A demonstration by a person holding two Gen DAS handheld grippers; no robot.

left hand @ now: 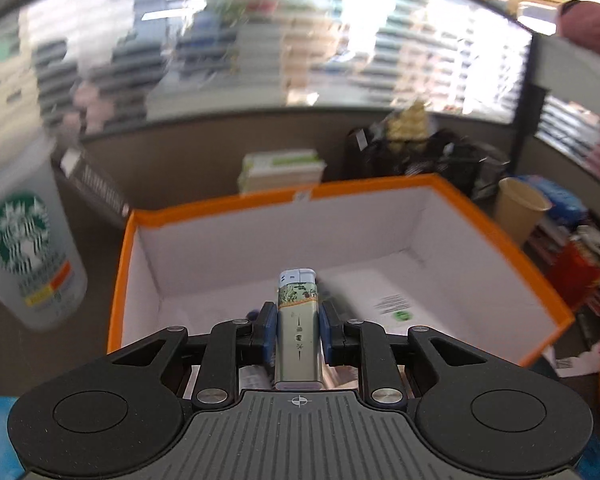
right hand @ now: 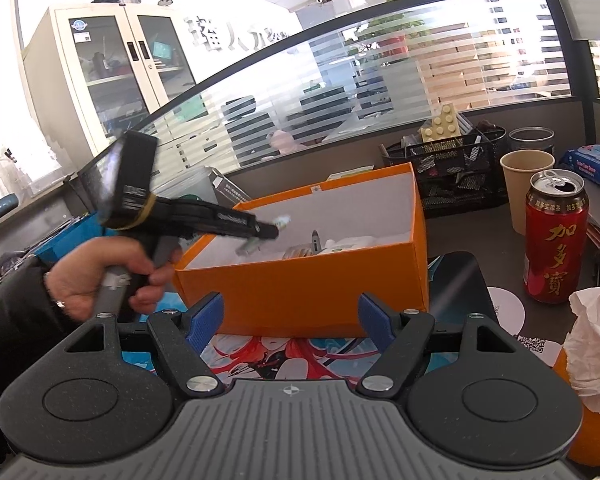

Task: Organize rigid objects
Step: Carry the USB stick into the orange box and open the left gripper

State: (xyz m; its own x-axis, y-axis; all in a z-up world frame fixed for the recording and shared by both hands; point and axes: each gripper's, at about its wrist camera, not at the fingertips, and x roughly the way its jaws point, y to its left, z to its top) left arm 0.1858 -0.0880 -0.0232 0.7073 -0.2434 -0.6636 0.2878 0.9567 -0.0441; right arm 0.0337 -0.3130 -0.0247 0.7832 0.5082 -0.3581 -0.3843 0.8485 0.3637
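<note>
My left gripper (left hand: pixel 298 320) is shut on a lighter (left hand: pixel 299 320) with a patterned band and a pale cap, held over the near end of an open orange box (left hand: pixel 380 188) with a white inside. The box holds a white packet (left hand: pixel 384 300) and small items. In the right wrist view the left gripper (right hand: pixel 278 226) reaches over the box's (right hand: pixel 300 292) left rim, with the lighter (right hand: pixel 282 222) blurred at its tip. My right gripper (right hand: pixel 290 322) is open and empty, in front of the box's near wall.
A Starbucks cup (left hand: pixel 28 248) stands left of the box. A red can (right hand: pixel 554 236), a paper cup (right hand: pixel 526 188), a black mesh basket (right hand: pixel 456 172) and crumpled tissue (right hand: pixel 598 344) are to the right. An anime-print mat (right hand: pixel 284 356) lies under the right gripper.
</note>
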